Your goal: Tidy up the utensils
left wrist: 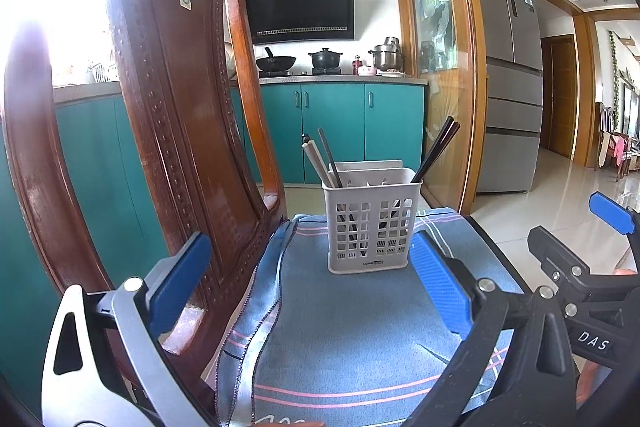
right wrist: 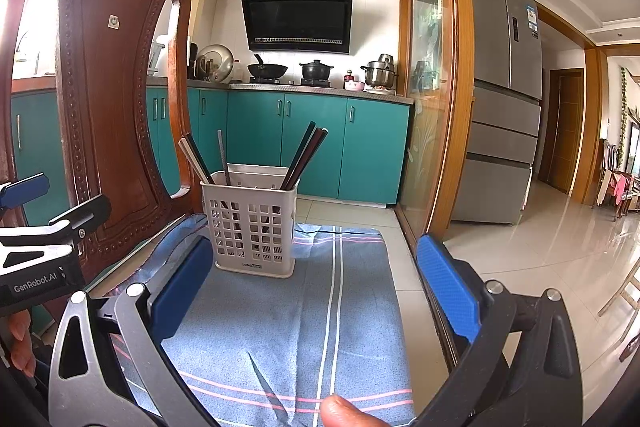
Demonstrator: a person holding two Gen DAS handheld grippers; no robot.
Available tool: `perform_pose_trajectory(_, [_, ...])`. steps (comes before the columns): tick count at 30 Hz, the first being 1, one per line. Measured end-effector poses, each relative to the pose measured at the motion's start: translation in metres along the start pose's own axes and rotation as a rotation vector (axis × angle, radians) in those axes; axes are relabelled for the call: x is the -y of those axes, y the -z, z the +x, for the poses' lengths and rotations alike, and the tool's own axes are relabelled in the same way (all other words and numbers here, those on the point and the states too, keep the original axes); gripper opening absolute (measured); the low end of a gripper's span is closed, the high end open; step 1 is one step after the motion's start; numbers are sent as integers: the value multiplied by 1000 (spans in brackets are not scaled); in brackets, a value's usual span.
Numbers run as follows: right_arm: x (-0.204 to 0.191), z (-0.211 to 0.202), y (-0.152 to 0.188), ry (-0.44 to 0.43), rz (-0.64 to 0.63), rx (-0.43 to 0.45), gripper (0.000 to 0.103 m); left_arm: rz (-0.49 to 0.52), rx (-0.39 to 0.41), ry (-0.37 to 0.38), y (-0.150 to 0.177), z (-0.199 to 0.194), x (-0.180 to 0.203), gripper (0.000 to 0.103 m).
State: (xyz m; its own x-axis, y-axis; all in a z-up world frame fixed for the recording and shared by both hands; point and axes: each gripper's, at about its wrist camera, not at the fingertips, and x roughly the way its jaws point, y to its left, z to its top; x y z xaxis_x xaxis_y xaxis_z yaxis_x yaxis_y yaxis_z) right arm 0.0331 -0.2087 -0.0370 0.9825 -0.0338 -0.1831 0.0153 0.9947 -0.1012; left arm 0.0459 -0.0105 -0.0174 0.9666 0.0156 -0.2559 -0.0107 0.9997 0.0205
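A white slotted utensil basket (left wrist: 370, 223) (right wrist: 254, 227) stands upright on a blue striped cloth (left wrist: 360, 327) (right wrist: 320, 307). Pale and metal chopsticks (left wrist: 320, 159) (right wrist: 200, 159) lean in its left compartment. Dark chopsticks (left wrist: 438, 147) (right wrist: 304, 155) lean in its right one. My left gripper (left wrist: 310, 283) is open and empty, just short of the basket and centred on it. My right gripper (right wrist: 316, 287) is also open and empty, with the basket ahead and to the left of its gap. Each gripper shows at the edge of the other's view.
A carved wooden chair back (left wrist: 168, 115) (right wrist: 108, 99) rises close on the left, beside the cloth. A glass sliding door in a wooden frame (right wrist: 432, 107) is to the right. Teal kitchen cabinets (right wrist: 312, 147) are behind. A fingertip (right wrist: 340, 411) shows at the bottom edge.
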Motion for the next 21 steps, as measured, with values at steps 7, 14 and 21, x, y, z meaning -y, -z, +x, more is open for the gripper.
perform_pose_trajectory(7, [0,0,1,-2,-1,-1,100,4,-4,1,0,1,1,99])
perform_pose_trajectory(14, [0,0,1,-4,-1,-3,100,4,-9,3,3,3,1,99])
perform_pose_trajectory(21, [0,0,1,-4,-2,-4,100,5,-15,6,4,5,1,99])
